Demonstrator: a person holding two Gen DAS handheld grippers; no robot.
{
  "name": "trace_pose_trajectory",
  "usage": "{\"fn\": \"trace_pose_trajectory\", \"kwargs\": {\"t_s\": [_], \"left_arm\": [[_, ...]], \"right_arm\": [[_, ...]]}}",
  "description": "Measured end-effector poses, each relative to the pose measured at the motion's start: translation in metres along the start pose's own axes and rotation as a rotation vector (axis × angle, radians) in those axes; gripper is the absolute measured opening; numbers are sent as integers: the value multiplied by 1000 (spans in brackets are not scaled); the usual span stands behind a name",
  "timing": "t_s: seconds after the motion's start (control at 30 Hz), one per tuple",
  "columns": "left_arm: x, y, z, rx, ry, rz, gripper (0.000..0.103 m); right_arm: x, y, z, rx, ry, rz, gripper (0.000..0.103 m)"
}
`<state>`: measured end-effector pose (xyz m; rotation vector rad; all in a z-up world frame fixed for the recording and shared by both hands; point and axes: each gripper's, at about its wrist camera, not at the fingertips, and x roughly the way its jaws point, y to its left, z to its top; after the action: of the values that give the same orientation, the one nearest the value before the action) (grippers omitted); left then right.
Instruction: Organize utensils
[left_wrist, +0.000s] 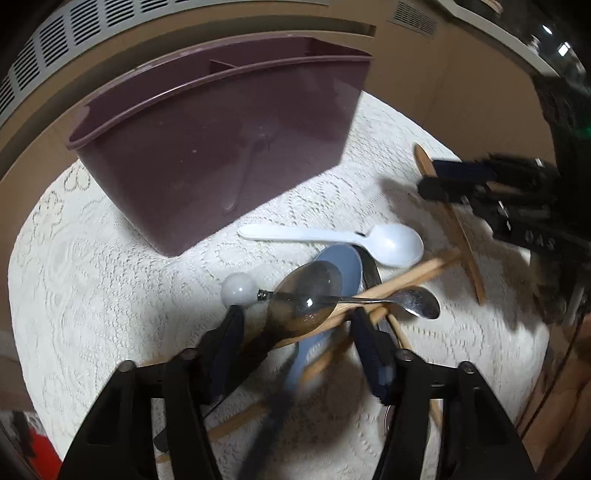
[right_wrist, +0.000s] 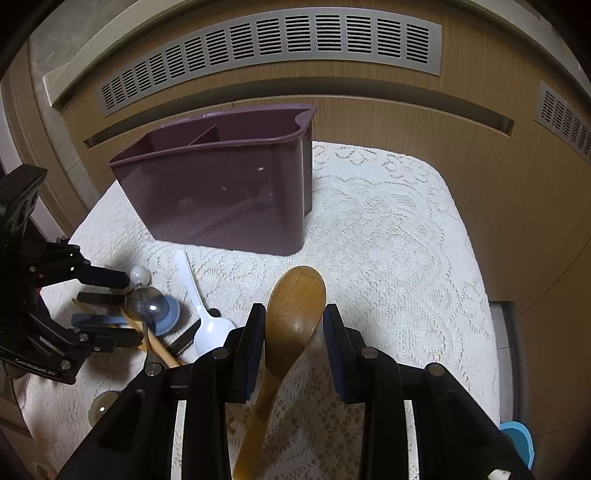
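Observation:
A purple caddy (left_wrist: 221, 147) (right_wrist: 221, 192) with a divider stands at the back of the cloth. In front lies a pile: a white plastic spoon (left_wrist: 395, 243) (right_wrist: 210, 332), a blue spoon (left_wrist: 343, 269), a metal spoon (left_wrist: 417, 301), chopsticks (left_wrist: 413, 273) and a clear smoky spoon (left_wrist: 306, 291) (right_wrist: 146, 301). My left gripper (left_wrist: 297, 317) (right_wrist: 129, 306) straddles the clear spoon's bowl, jaws apart, with gaps on both sides. My right gripper (right_wrist: 293, 321) (left_wrist: 428, 179) is shut on a wooden spoon (right_wrist: 295, 299) (left_wrist: 469, 258), bowl forward, right of the pile.
A white lace cloth (right_wrist: 388, 240) covers the small table. A wooden panel with vent grilles (right_wrist: 277, 40) rises close behind the caddy. A white ball-ended piece (left_wrist: 238, 288) lies at the pile's left. A light blue object (right_wrist: 517, 439) sits past the table's right edge.

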<state>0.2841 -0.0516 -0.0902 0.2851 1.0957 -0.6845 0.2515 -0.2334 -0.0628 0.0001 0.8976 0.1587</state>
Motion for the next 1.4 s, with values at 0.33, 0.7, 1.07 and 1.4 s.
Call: {"fn": "trace_pose_trajectory", "kwargs": {"t_s": [0.33, 0.7, 1.07, 1.4], "left_arm": [[-8, -6, -4, -152, -124, 4, 29], [-92, -23, -44, -346, -473, -2, 9], [-123, -30, -78, -389, -557, 45, 9], [-128, -26, -91, -419, -604, 119, 9]], "right_arm": [[-24, 9, -2, -23, -57, 19, 29], [-67, 24, -11, -60, -137, 34, 19], [-79, 30, -24, -112, -150, 49, 14], [-2, -11, -15, 72, -28, -107, 60]]}}
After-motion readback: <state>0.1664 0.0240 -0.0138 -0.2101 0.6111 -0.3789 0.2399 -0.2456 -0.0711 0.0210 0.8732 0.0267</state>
